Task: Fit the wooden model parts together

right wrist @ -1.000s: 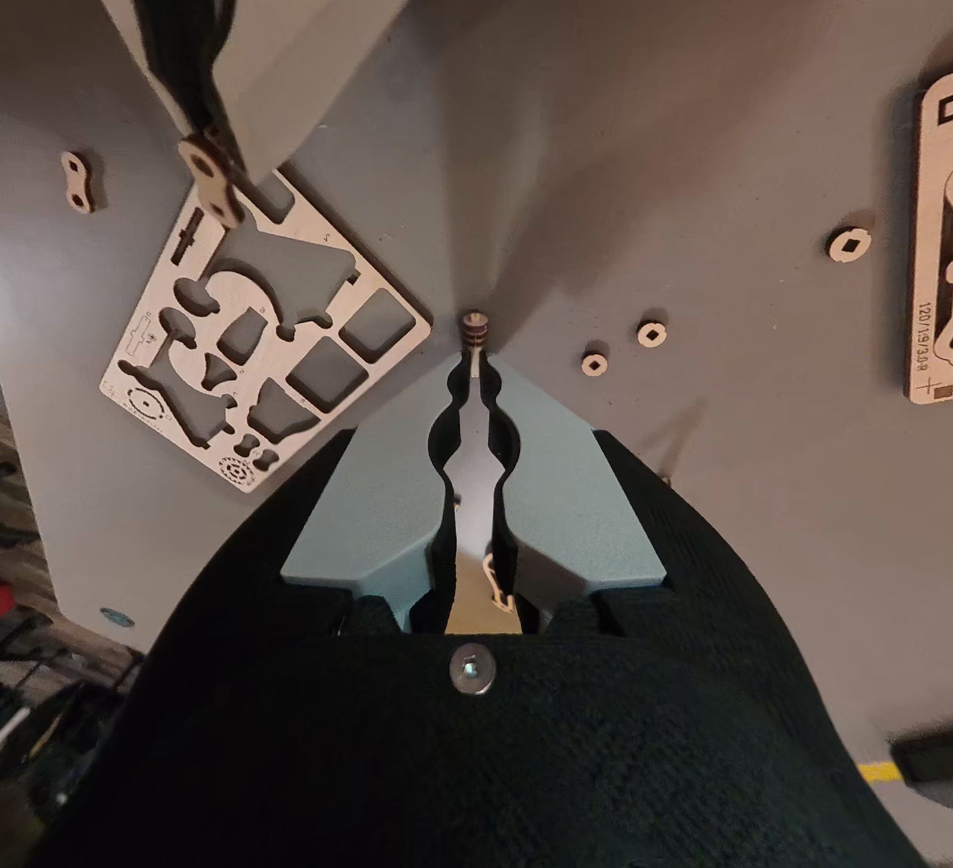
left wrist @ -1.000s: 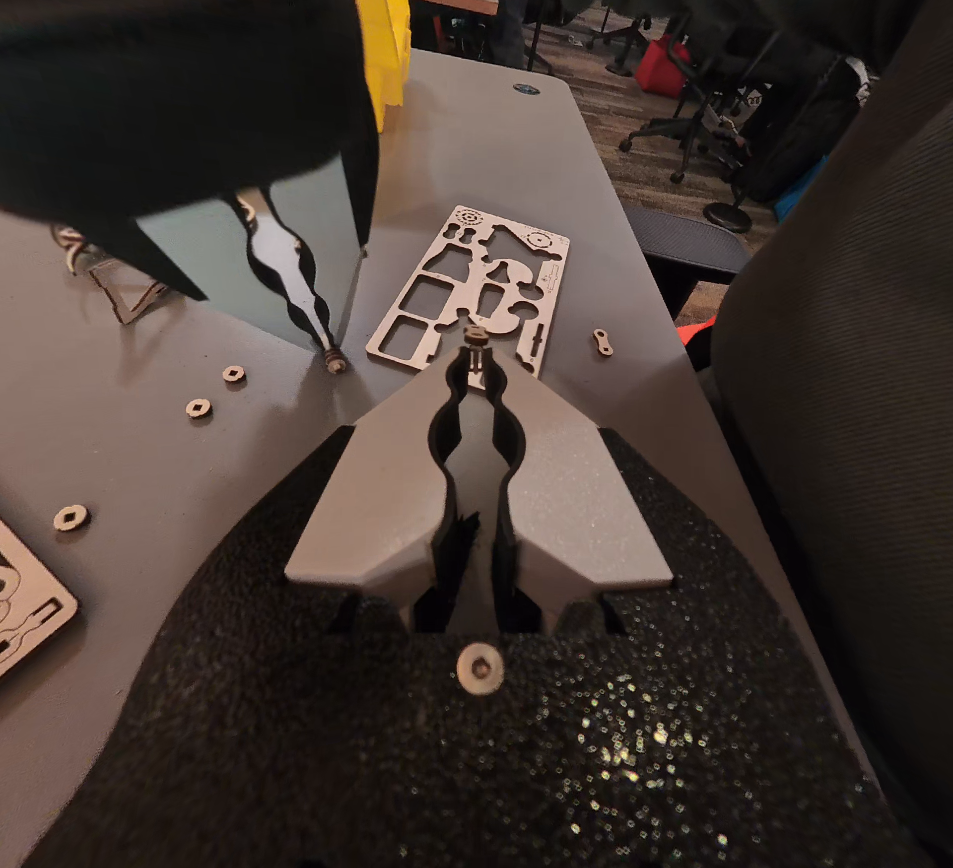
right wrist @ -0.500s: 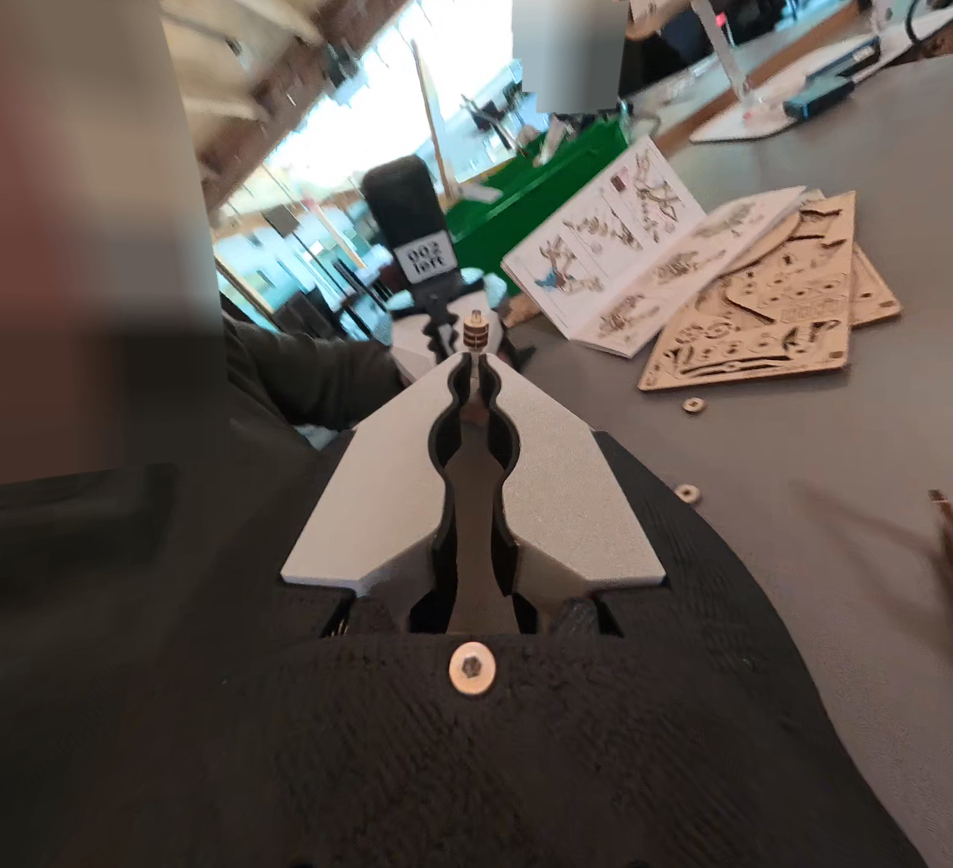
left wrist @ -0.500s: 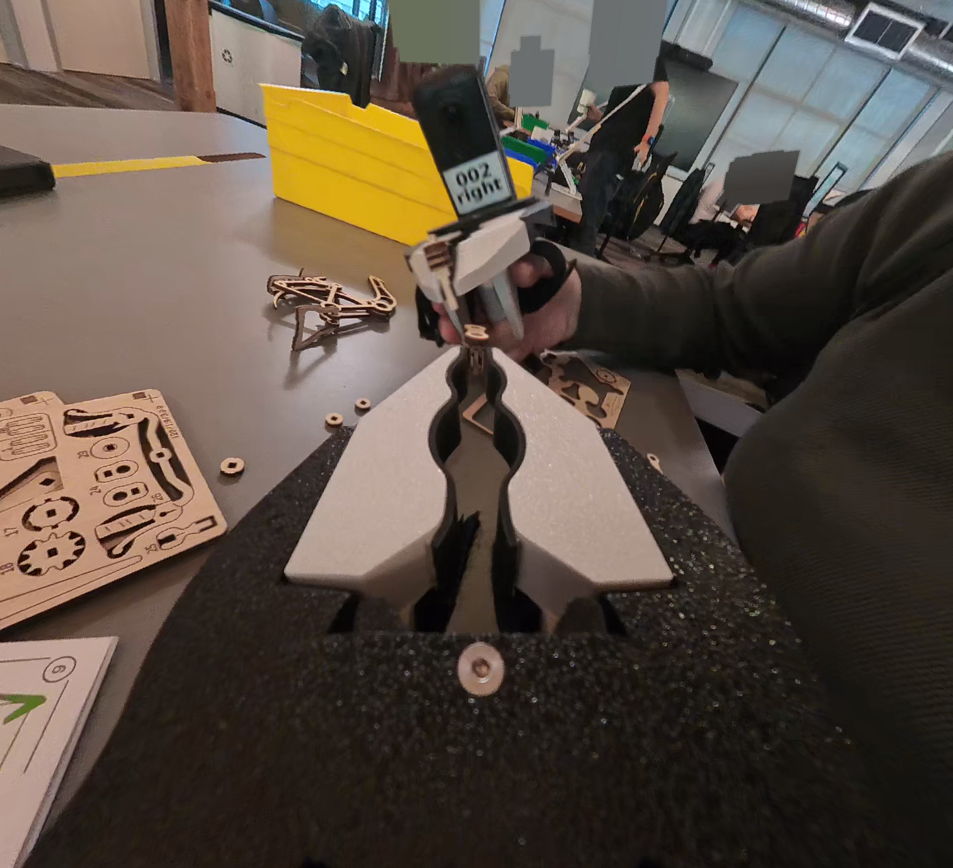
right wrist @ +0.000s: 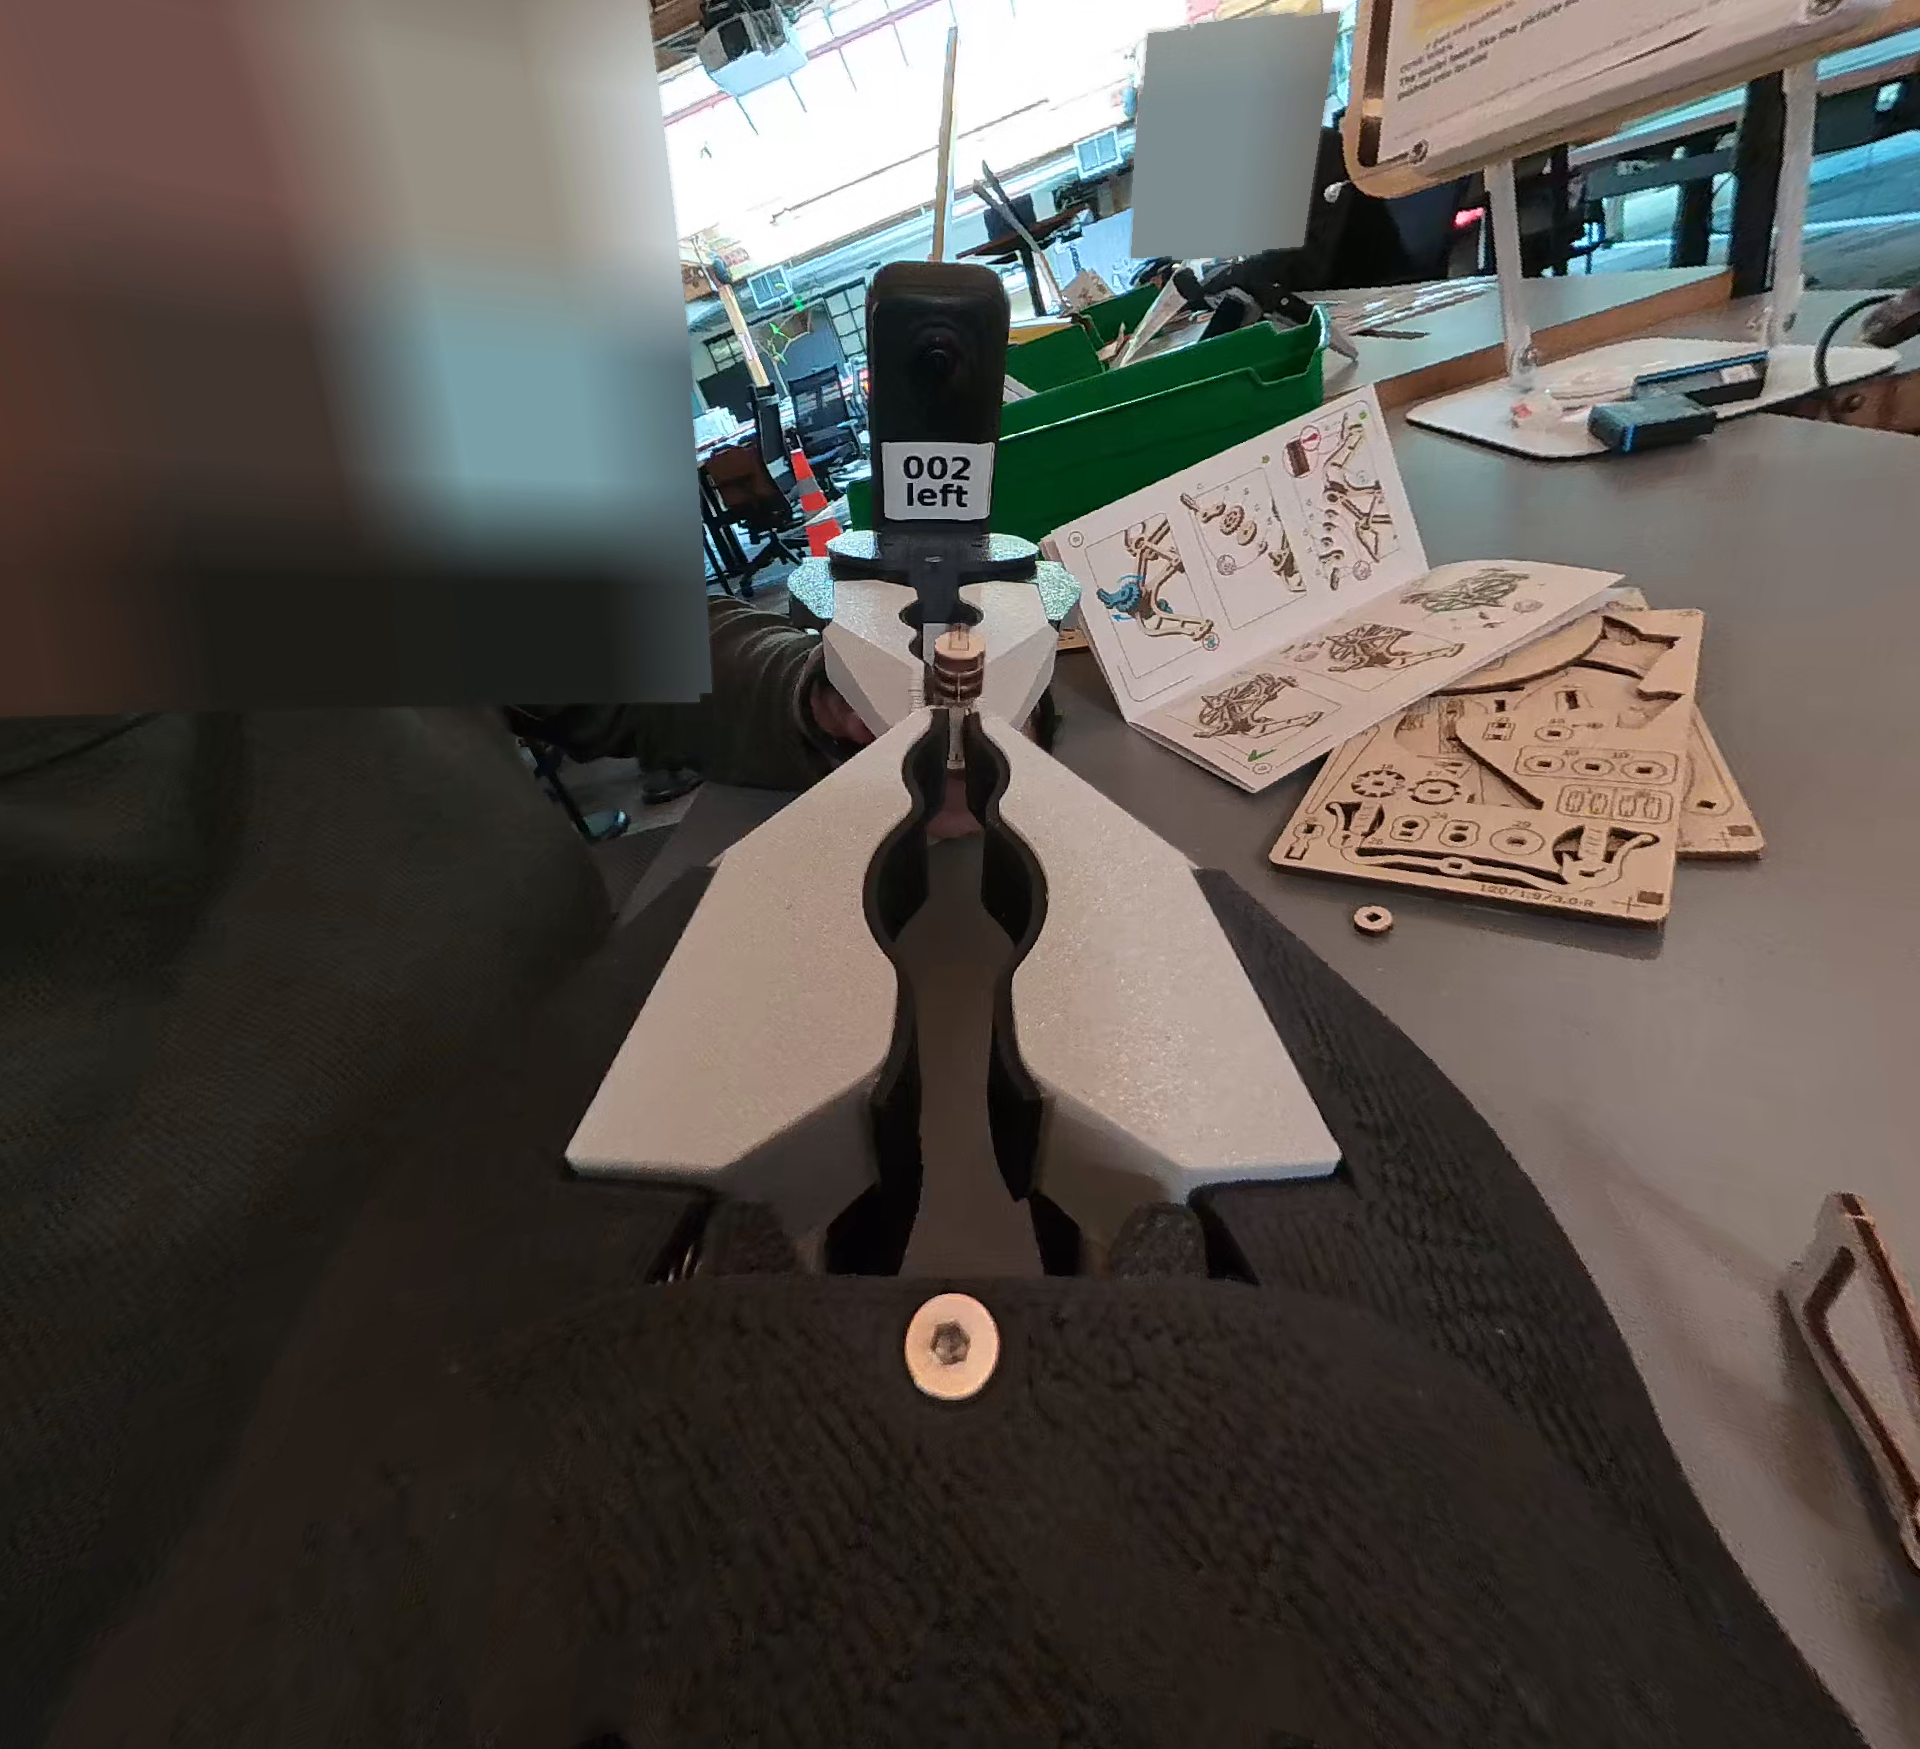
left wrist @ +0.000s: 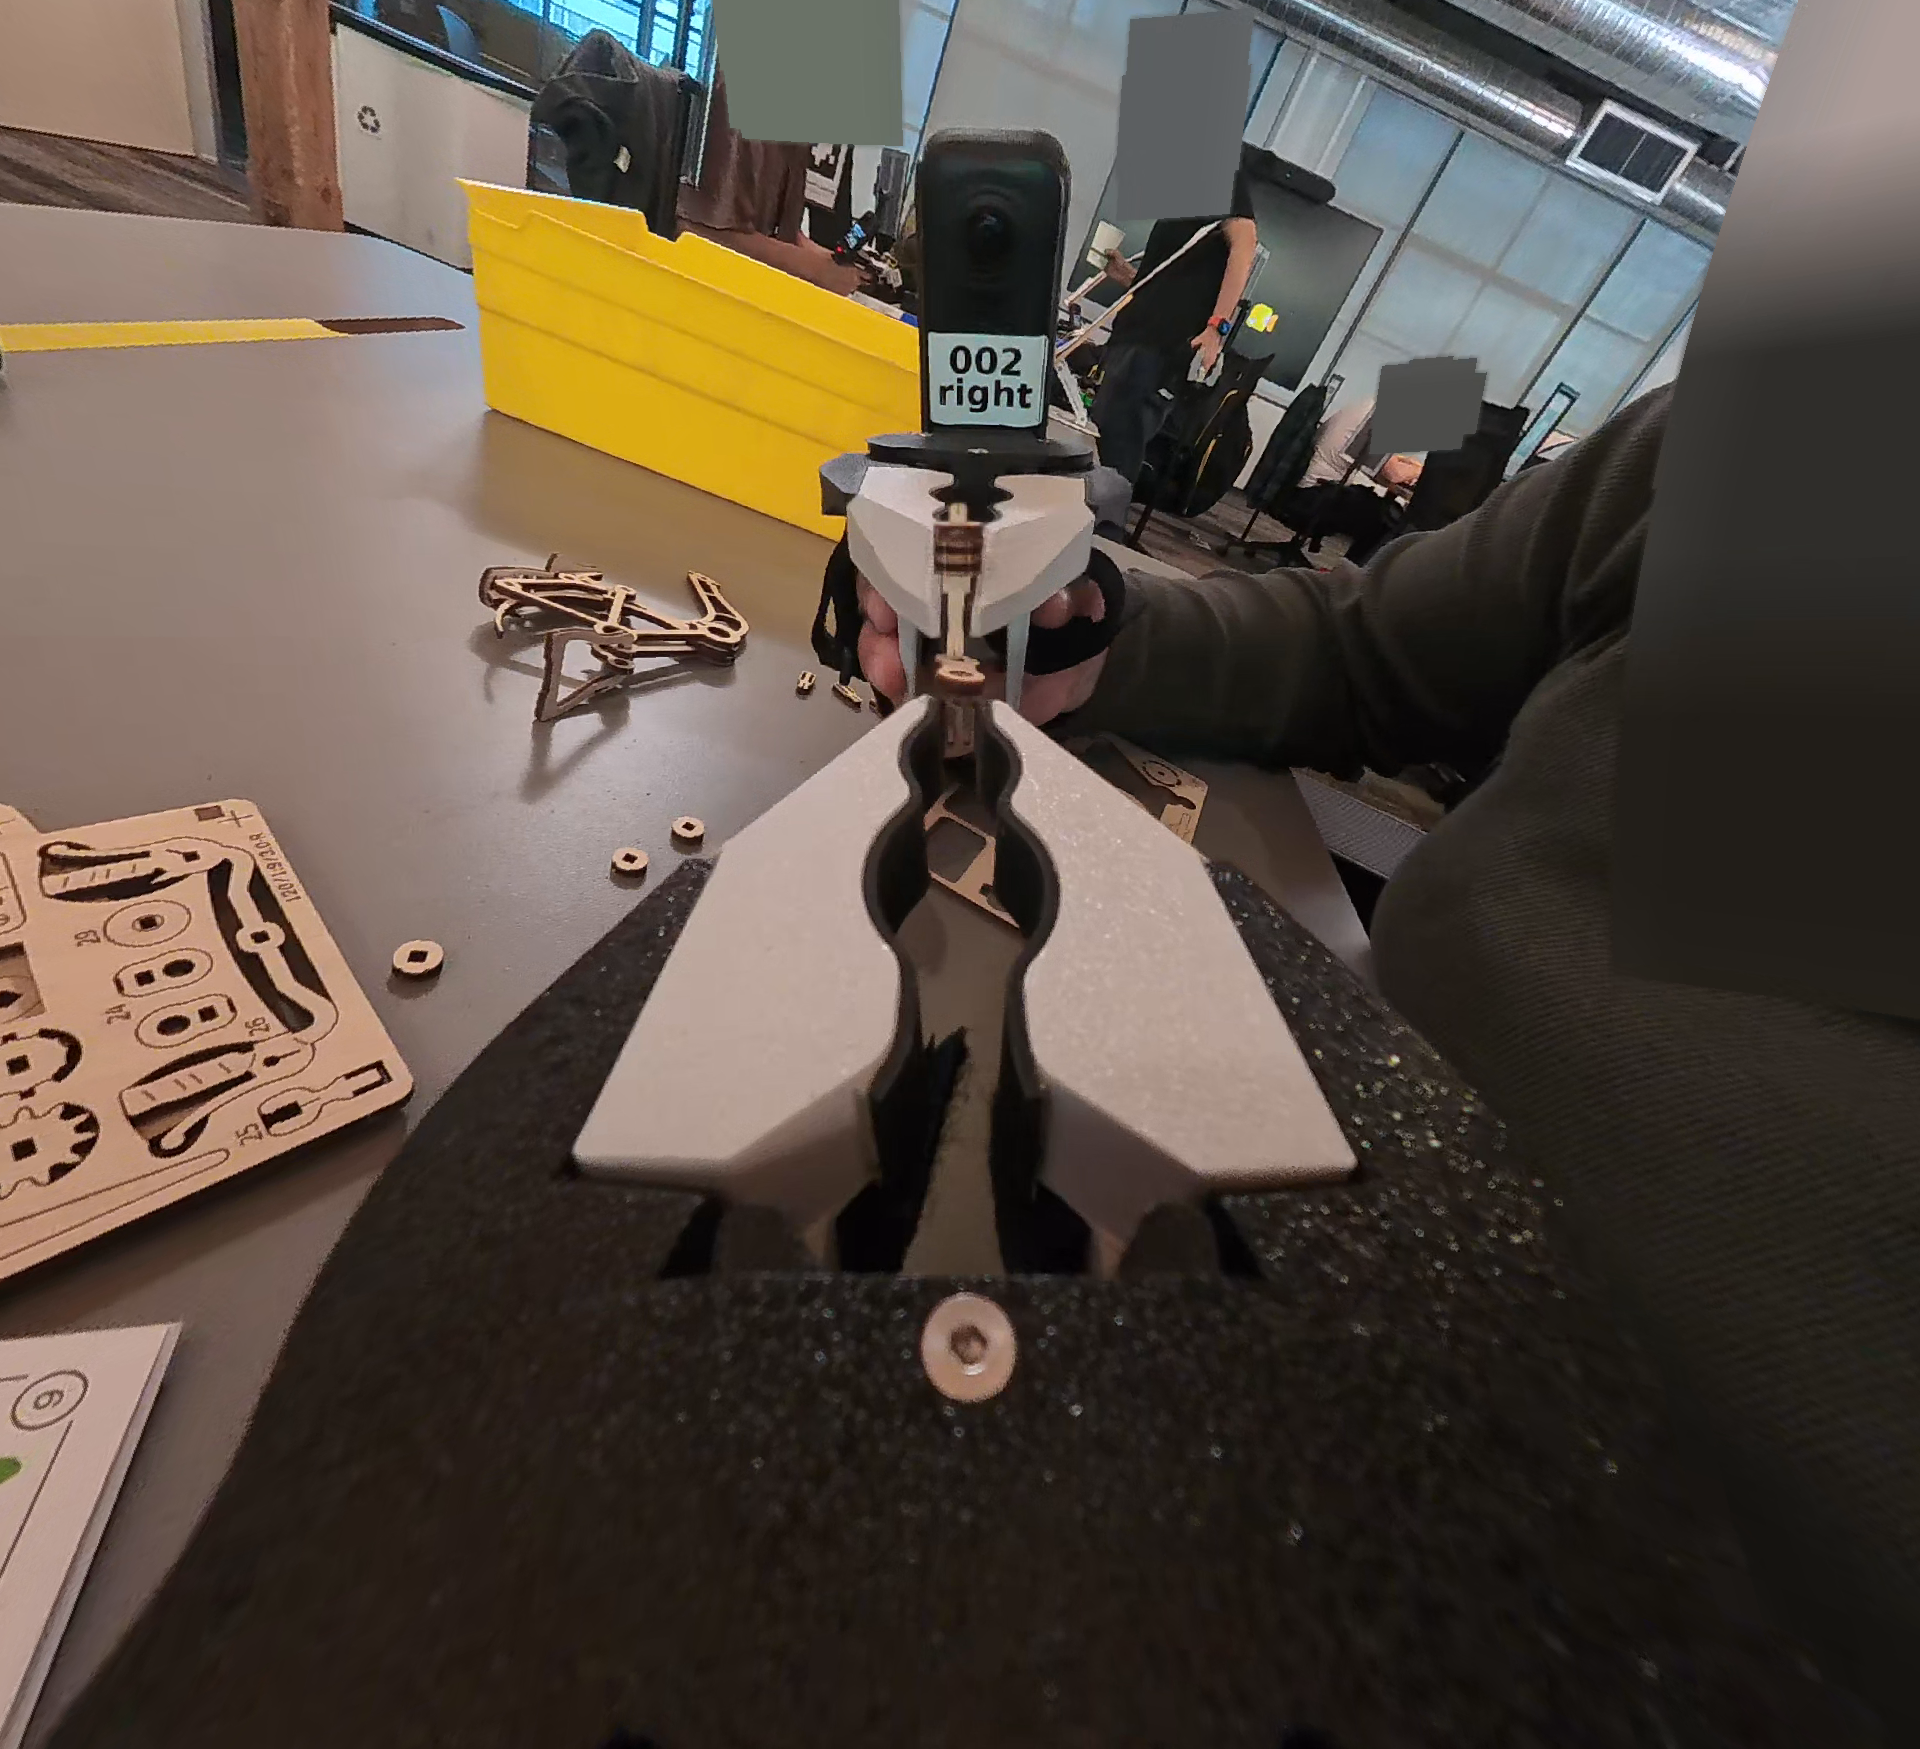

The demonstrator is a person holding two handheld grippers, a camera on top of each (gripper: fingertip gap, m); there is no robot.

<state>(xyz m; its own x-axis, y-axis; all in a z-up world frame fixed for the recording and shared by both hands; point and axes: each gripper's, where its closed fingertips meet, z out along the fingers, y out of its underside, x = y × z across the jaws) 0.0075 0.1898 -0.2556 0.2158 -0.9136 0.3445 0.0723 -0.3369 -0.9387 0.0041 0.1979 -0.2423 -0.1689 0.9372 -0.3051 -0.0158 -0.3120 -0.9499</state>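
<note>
Facing its counterpart, left gripper (left wrist: 958, 723) pinches a link (left wrist: 957, 676) at 12 o'clock; sheet (left wrist: 156, 1013) at 9, frame (left wrist: 613, 624) at 11. Right view: right gripper (right wrist: 956, 717) pinches a spool pin (right wrist: 957, 673) at 12; booklet (right wrist: 1278, 577), sheets (right wrist: 1507, 795) at 2.

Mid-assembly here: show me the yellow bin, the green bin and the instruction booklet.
yellow bin (left wrist: 665, 380), left wrist view, on its long side wall.
green bin (right wrist: 1132, 432), right wrist view, on its front wall.
instruction booklet (right wrist: 1247, 577), right wrist view, on the open upper page.
</note>
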